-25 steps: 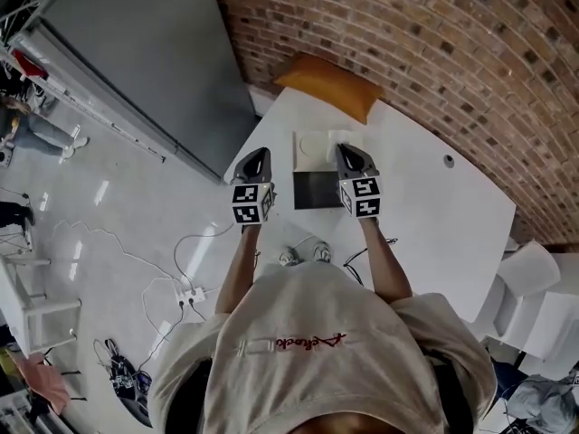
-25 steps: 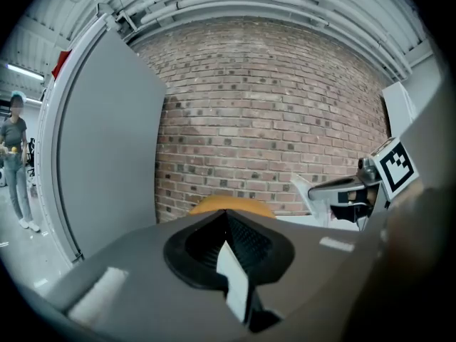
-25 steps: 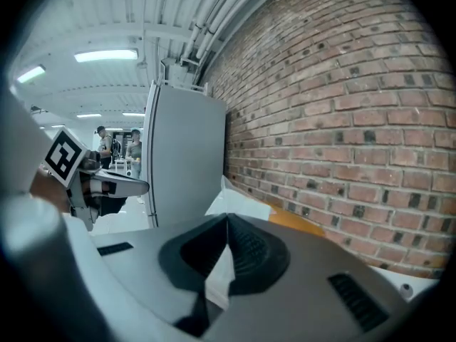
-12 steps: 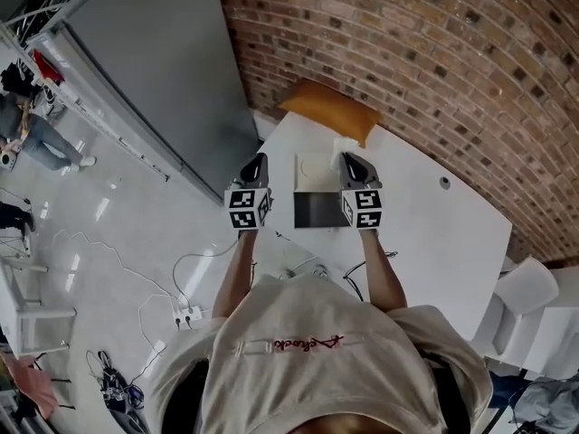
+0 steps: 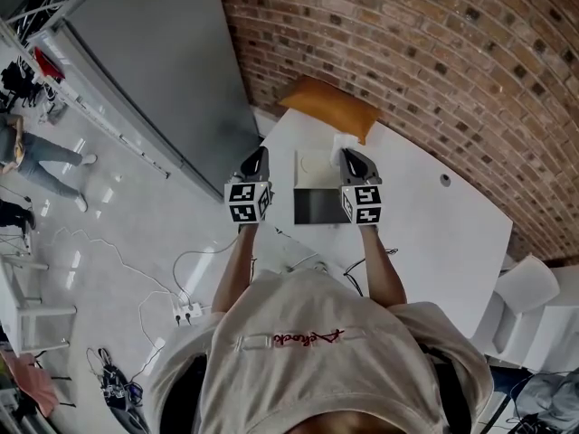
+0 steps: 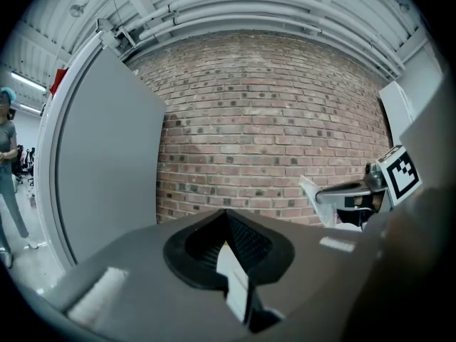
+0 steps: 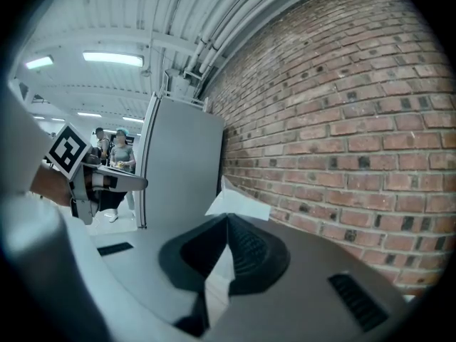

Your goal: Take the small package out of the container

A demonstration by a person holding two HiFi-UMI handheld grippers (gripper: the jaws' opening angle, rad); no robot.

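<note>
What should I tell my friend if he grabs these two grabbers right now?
Left gripper: shut, empty, held up to the left of the container.
Right gripper: shut on the small white package, held up in the air.
Container: on the white table, between the two grippers.
Done: the package looks lifted clear of the container.
Left: probably set the package down on the table beside the container, then let go.

White curved-edge tabletop (image 5: 434, 233). Directly on it: orange padded pouch (image 5: 327, 107) at the far corner; flat open container (image 5: 317, 208), near half dark, far half white, near the left edge; small dark round spot (image 5: 444, 180) to the right.
</note>
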